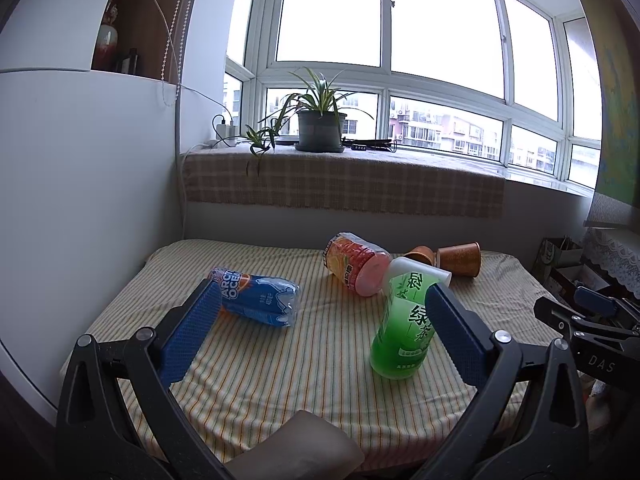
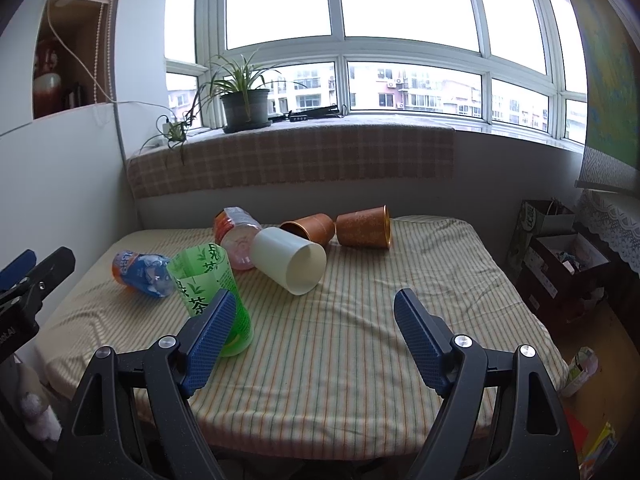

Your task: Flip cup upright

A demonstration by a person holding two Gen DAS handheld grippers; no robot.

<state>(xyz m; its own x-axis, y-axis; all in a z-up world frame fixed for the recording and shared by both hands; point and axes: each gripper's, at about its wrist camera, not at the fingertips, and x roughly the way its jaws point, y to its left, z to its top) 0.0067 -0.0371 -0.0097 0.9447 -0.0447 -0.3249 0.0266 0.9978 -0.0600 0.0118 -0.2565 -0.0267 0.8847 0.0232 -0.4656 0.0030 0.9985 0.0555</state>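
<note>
Several cups lie on a striped table. A green cup [image 1: 400,328] [image 2: 210,284] stands upside down, tilted, near the front. A white cup [image 2: 290,260] [image 1: 416,270] lies on its side, mouth toward me. A blue cup [image 1: 256,298] [image 2: 140,272], an orange-red cup [image 1: 358,266] [image 2: 236,236] and two copper cups [image 2: 362,227] [image 2: 310,227] [image 1: 458,258] also lie on their sides. My left gripper [image 1: 320,308] is open and empty, between the blue and green cups. My right gripper [image 2: 316,320] is open and empty, right of the green cup.
The striped tablecloth [image 2: 360,320] covers the table against a white wall [image 1: 80,200]. A window sill with a potted plant [image 1: 320,128] runs behind. Boxes and bags [image 2: 560,256] stand on the floor to the right.
</note>
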